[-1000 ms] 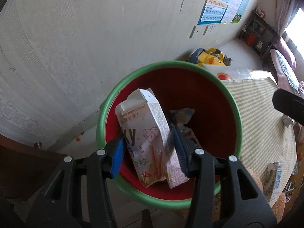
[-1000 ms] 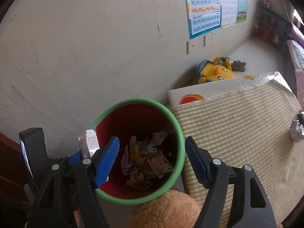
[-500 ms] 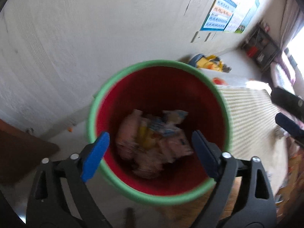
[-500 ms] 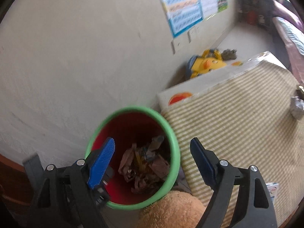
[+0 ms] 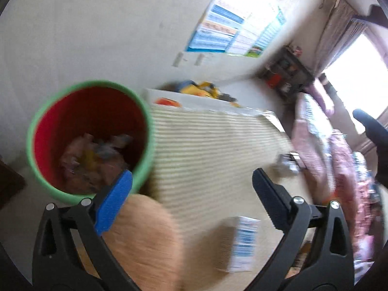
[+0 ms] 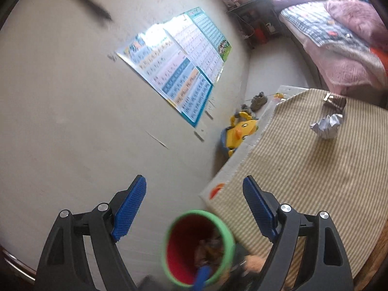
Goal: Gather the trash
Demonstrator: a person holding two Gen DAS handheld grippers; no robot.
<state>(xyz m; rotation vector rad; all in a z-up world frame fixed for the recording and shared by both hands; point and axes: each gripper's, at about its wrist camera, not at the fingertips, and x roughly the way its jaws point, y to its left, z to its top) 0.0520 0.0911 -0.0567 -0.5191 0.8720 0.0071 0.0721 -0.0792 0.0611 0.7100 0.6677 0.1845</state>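
Red bin with green rim; beige striped mat; blue tool pads; yellow toy at twelve o'clock.

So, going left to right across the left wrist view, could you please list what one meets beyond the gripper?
Red bin with green rim → striped mat → blue-and-white carton → crumpled silver wrapper → pink bedding.

Left hand-held gripper: two black plastic arms with triangular cut-outs, silver round screws at the pivots, ribbed blue pads on the fingers. Right hand-held gripper same build: black frame, silver screws, blue textured pads with fine ridges.
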